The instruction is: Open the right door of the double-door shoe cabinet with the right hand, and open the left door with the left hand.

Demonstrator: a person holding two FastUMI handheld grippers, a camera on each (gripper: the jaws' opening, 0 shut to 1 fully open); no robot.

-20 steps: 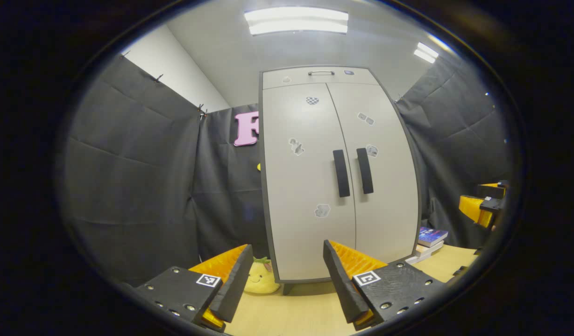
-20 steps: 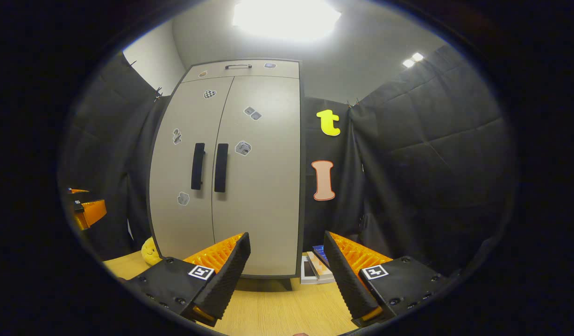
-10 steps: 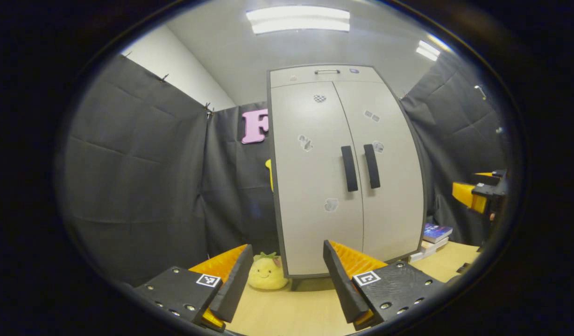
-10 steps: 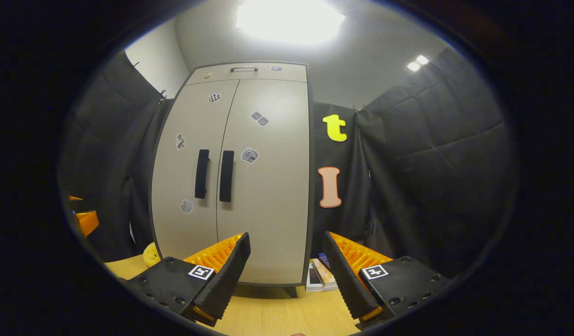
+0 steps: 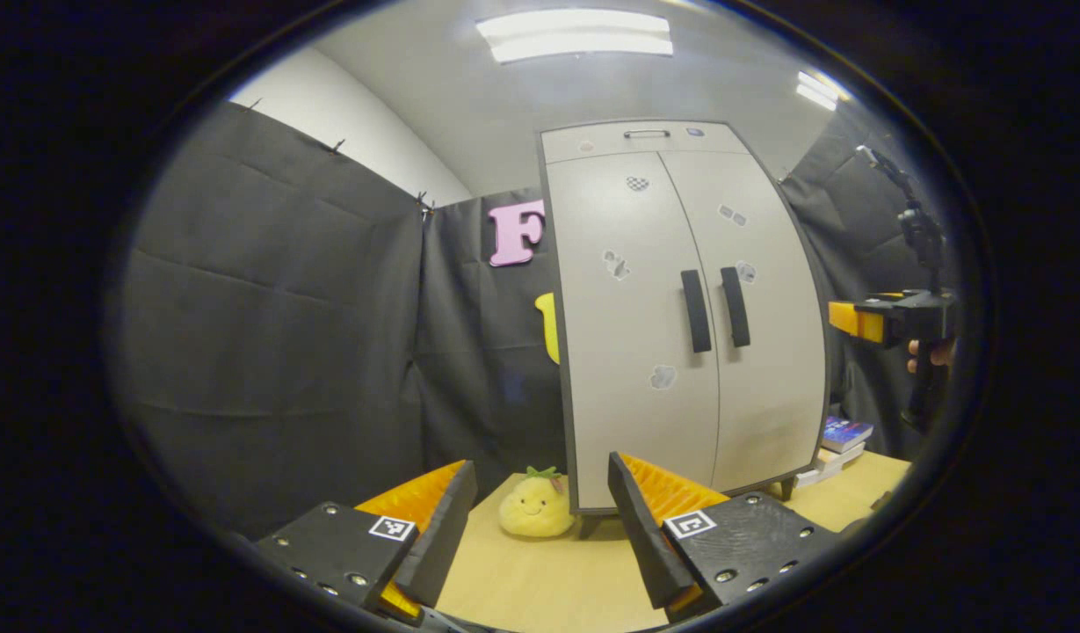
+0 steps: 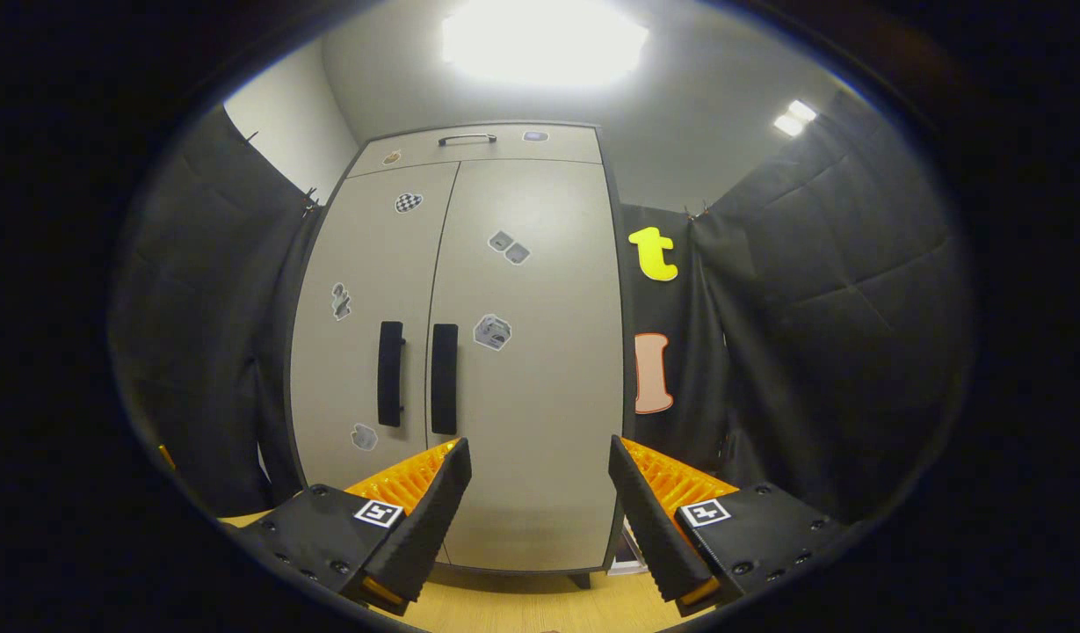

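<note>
A tall grey double-door shoe cabinet (image 5: 680,316) (image 6: 469,352) stands on the wooden table, both doors closed. Two black vertical handles sit side by side at the door seam: the left handle (image 5: 695,310) (image 6: 390,374) and the right handle (image 5: 735,306) (image 6: 444,378). My left gripper (image 5: 540,527) is open with nothing between its fingers, well short of the cabinet and to its left. My right gripper (image 6: 540,523) is open and empty too, raised in front of the right door. In the left gripper view the right gripper (image 5: 865,318), held by a hand, hangs to the right of the cabinet.
A yellow plush toy (image 5: 535,505) sits on the table (image 5: 540,580) at the cabinet's lower left corner. A stack of books (image 5: 834,440) lies at its lower right. Black cloth walls close in on both sides.
The left gripper has swung left, so the cabinet slid right in its view. The right gripper has risen and come closer to the cabinet's right door. Both doors stay closed.
</note>
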